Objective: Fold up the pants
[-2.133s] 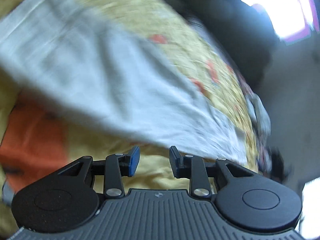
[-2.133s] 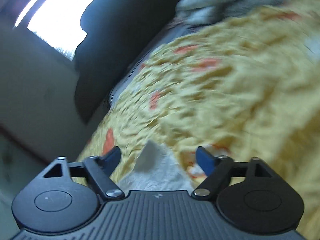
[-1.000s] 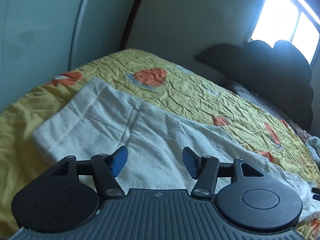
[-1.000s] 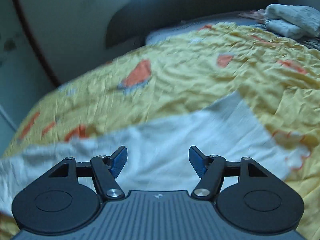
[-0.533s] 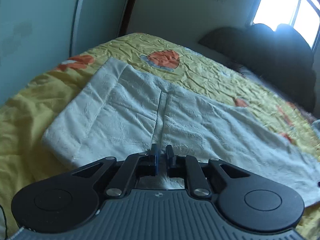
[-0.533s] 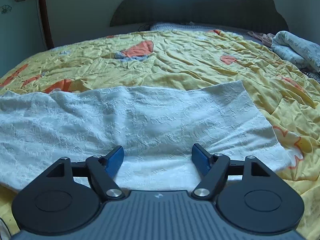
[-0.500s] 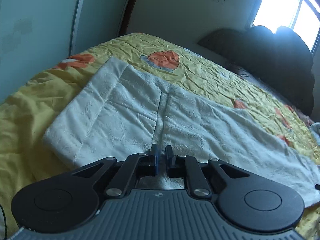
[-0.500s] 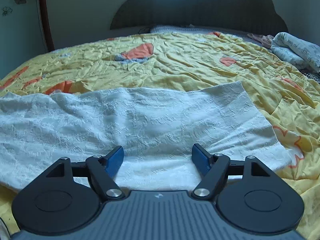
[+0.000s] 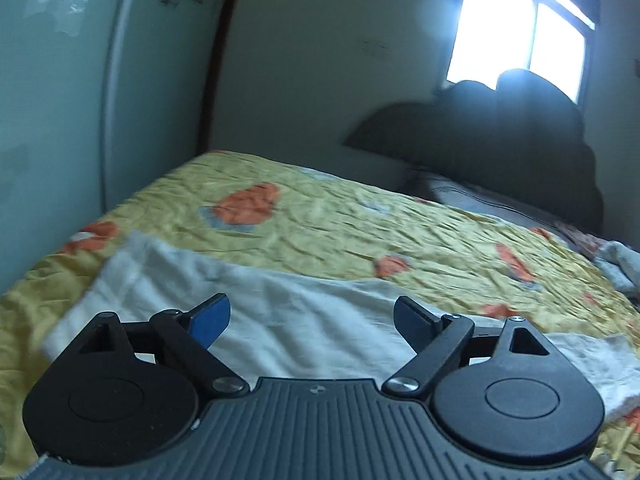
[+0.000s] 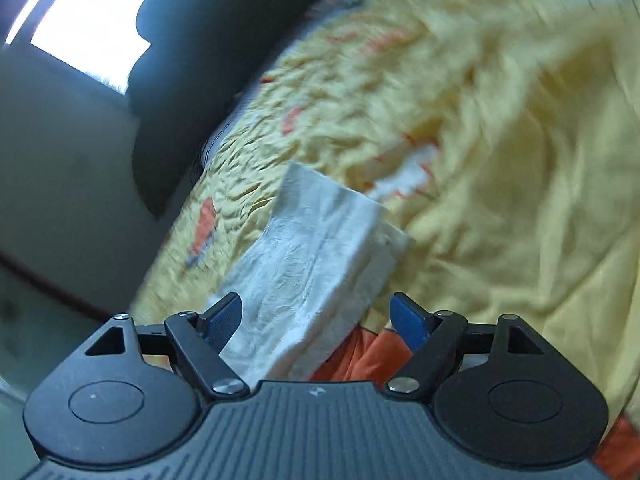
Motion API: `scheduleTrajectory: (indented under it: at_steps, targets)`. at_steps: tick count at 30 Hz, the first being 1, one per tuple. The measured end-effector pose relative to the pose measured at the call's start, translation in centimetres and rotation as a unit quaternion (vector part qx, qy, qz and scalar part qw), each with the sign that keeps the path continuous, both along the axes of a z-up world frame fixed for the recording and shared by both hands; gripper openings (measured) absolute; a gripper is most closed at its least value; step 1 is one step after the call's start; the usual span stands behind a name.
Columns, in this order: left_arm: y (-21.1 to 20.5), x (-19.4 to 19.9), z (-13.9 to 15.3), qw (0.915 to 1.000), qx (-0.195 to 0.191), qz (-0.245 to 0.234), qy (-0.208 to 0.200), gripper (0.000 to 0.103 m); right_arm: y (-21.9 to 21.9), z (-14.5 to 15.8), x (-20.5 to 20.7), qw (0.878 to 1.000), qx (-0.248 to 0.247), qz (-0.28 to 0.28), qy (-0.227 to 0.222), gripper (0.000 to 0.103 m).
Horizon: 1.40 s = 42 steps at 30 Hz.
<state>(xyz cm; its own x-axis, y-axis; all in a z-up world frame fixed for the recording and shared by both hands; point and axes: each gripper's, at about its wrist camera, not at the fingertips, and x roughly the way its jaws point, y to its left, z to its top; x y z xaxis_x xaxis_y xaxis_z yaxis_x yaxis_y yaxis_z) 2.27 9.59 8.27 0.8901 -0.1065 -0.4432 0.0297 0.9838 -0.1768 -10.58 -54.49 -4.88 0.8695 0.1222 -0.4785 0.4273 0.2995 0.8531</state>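
The white textured pants [image 9: 304, 320] lie flat across the yellow bedspread [image 9: 400, 232], stretched from left to right in the left wrist view. My left gripper [image 9: 312, 318] is open and empty, raised over their near edge. In the right wrist view the leg end of the pants [image 10: 320, 248] runs between the fingers of my right gripper [image 10: 318, 316], which is open and tilted; the cloth's far end lies on the bedspread [image 10: 500, 160]. The view is blurred by motion.
A dark headboard [image 9: 500, 136] stands at the far side under a bright window [image 9: 520, 40]. A pale wall or door [image 9: 60, 100] is close on the left. Crumpled grey cloth [image 9: 620, 264] lies at the right by the pillows.
My left gripper has opened from shut and lifted, tilting up toward the room. My right gripper has swung sharply and rolled, staying open, now looking along the leg end.
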Motion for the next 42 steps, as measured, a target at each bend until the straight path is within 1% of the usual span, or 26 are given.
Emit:
scheduleTrajectory:
  at_steps: [2,4,9,13,16,17,18,19,20,21,23,24,26,28,29,30,32,34,35,36,37,38,39,40,41,42]
  targets:
    - [-2.1,0.7,0.1,0.9998,0.007,-0.02,0.005,0.091,-1.2,-1.3,0.3,0.999,0.051,-0.009,0.004,0.081]
    - [-4.1,1.1,-0.1,0.9991,0.012,-0.038,0.014,0.091,-1.7,-1.4,0.7,0.998,0.061,-0.014,0.003,0.081]
    - [-7.4,1.2,-0.3,0.9965,0.019,-0.079,0.022,0.092,-2.1,-1.2,2.1,0.999,0.035,-0.018,-0.001,0.082]
    - [-9.1,1.7,-0.6,0.9943,0.025,-0.097,0.036,0.092,-1.4,-1.0,2.9,0.999,-0.006,-0.031,-0.006,0.081]
    - [-10.5,1.9,-0.1,0.9925,0.031,-0.114,0.033,0.092,-0.6,-1.0,2.9,0.999,-0.034,-0.034,-0.014,0.081]
    - [-11.0,2.1,0.0,0.9917,0.031,-0.12,0.031,0.092,-0.4,-1.1,2.8,0.998,-0.041,-0.039,-0.014,0.077]
    - [-11.5,2.4,0.2,0.9909,0.03,-0.128,0.03,0.092,-0.4,-1.2,3.0,0.998,-0.046,-0.043,-0.012,0.06]
    - [-12.2,2.7,0.3,0.9898,0.03,-0.136,0.029,0.092,-0.4,-1.6,3.0,0.998,-0.047,-0.043,-0.007,0.049]
    - [-13.0,3.0,0.5,0.9884,0.031,-0.146,0.028,0.092,-0.5,-2.2,2.9,0.998,-0.045,-0.042,-0.005,0.027]
    - [-13.9,3.3,0.6,0.9868,0.031,-0.157,0.025,0.092,-0.6,-2.8,2.8,0.999,-0.033,-0.041,-0.008,0.016]
    - [-15.9,4.0,0.7,0.983,0.026,-0.18,0.022,0.093,-0.8,-3.2,2.4,0.998,-0.029,-0.043,-0.019,0.015]
    - [-17.0,4.4,0.7,0.9809,0.019,-0.192,0.027,0.093,-0.6,-2.8,2.4,0.998,-0.044,-0.04,-0.016,0.015]
    - [-19.2,5.2,0.4,0.975,0.001,-0.219,0.039,0.093,0.3,-1.4,2.6,0.995,-0.1,-0.029,-0.009,0.015]
    - [-21.7,6.0,0.0,0.9674,-0.021,-0.247,0.053,0.093,1.9,0.9,3.0,0.981,-0.193,-0.006,-0.004,0.015]
    - [-22.9,6.4,-0.2,0.9639,-0.029,-0.257,0.061,0.093,3.2,2.3,3.4,0.967,-0.253,0.012,0.001,0.015]
    - [-24.5,6.9,-0.5,0.9588,-0.039,-0.272,0.071,0.093,4.9,3.7,3.7,0.944,-0.329,0.036,0.009,0.015]
    - [-27.5,8.1,-1.0,0.9425,-0.07,-0.311,0.099,0.093,8.5,5.4,4.4,0.894,-0.44,0.084,0.014,0.015]
    - [-30.8,9.5,-1.6,0.92,-0.113,-0.348,0.139,0.093,11.7,5.9,4.9,0.849,-0.513,0.129,0.015,0.015]
    - [-32.4,10.1,-1.9,0.9067,-0.136,-0.367,0.158,0.093,13.1,5.7,5.1,0.828,-0.539,0.152,0.013,0.015]
    - [-34.2,10.9,-2.3,0.8896,-0.159,-0.39,0.177,0.093,14.4,5.5,5.4,0.81,-0.56,0.171,0.011,0.015]
    - [-35.8,11.8,-2.8,0.8733,-0.177,-0.41,0.195,0.094,15.3,5.1,5.6,0.8,-0.57,0.185,0.012,0.015]
    - [-37.4,12.7,-3.5,0.8595,-0.188,-0.423,0.216,0.095,15.9,4.6,5.9,0.796,-0.572,0.198,0.018,0.015]
    - [-38.9,13.6,-4.2,0.8579,-0.187,-0.417,0.236,0.093,16.3,4.1,6.3,0.794,-0.572,0.204,0.026,0.015]
    - [-40.0,14.1,-4.7,0.865,-0.175,-0.398,0.25,0.093,16.3,3.9,6.4,0.797,-0.569,0.197,0.037,0.015]
    - [-40.8,14.4,-5.2,0.8723,-0.162,-0.383,0.257,0.093,15.9,3.8,6.4,0.806,-0.562,0.18,0.047,0.015]
    - [-41.2,14.6,-5.5,0.8749,-0.157,-0.38,0.257,0.093,15.1,3.9,6.0,0.822,-0.544,0.163,0.05,0.015]
